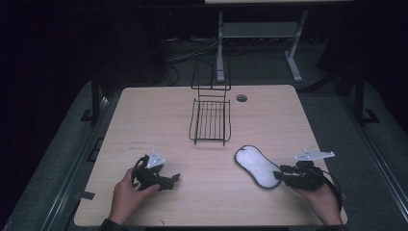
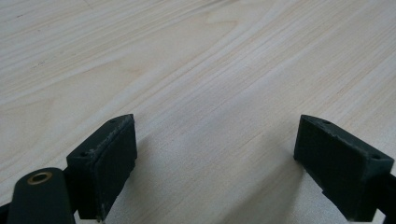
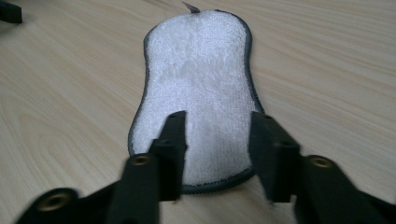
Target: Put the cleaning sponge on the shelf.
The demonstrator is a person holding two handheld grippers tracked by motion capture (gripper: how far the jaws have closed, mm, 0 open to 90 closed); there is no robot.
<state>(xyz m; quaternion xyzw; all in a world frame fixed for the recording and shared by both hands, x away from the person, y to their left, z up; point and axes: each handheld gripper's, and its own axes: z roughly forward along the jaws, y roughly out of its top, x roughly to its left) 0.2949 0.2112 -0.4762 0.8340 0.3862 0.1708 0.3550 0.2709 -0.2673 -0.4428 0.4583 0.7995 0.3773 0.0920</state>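
Observation:
A white, peanut-shaped scrubbing pad (image 1: 257, 166) with a dark stitched rim lies flat on the wooden table (image 1: 144, 120), right of the middle. My right gripper (image 1: 281, 173) is at the pad's near end, held by a hand at the lower right. In the right gripper view the pad (image 3: 201, 84) stretches away from the right gripper (image 3: 219, 119), whose jaws stand partly apart over its near end without pressing on it. My left gripper (image 1: 171, 182) rests low on the table's left front, held by the other hand. Seen from its own camera, the left gripper (image 2: 215, 135) is wide open over bare wood.
A black wire rack (image 1: 210, 120) with an upright back stands at the table's middle, toward the far edge. A round cable hole (image 1: 241, 98) sits just to its right. Beyond the table are a dark floor and a white desk frame (image 1: 220, 48).

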